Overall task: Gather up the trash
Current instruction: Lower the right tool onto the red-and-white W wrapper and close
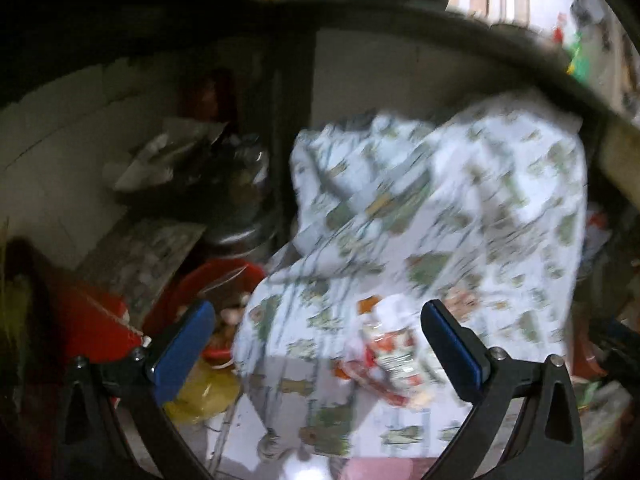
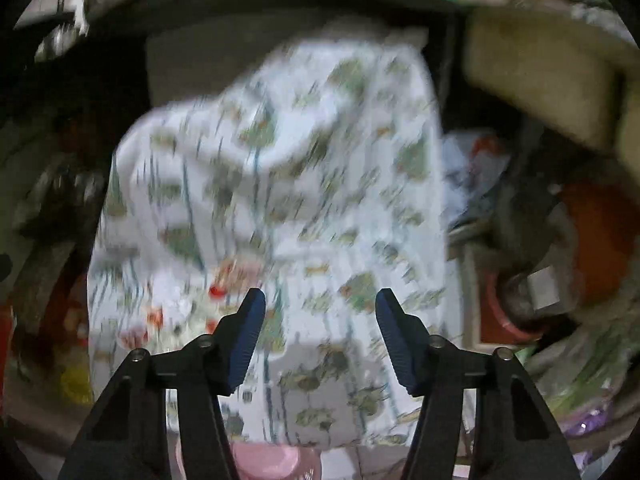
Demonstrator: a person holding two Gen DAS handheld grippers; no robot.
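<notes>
A big white bag with a green and orange print [image 1: 432, 208] fills the middle of both views, standing under a dark shelf; it shows blurred in the right wrist view [image 2: 280, 184]. Crumpled red and white wrappers [image 1: 392, 352] lie in its lower part. My left gripper [image 1: 320, 344] is open wide just above those wrappers, with nothing pressed between its blue pads. My right gripper [image 2: 320, 344] hangs over the bag's front, its jaws apart with only the printed plastic behind them and nothing gripped.
A red tub [image 1: 216, 284] and a yellow bag [image 1: 208, 392] sit left of the printed bag, below a metal pot [image 1: 244, 232] and papers. A dark shelf edge [image 1: 360, 12] runs overhead. An orange-brown vessel [image 2: 600, 240] and clutter stand at the right. Something pink [image 2: 272, 460] lies below.
</notes>
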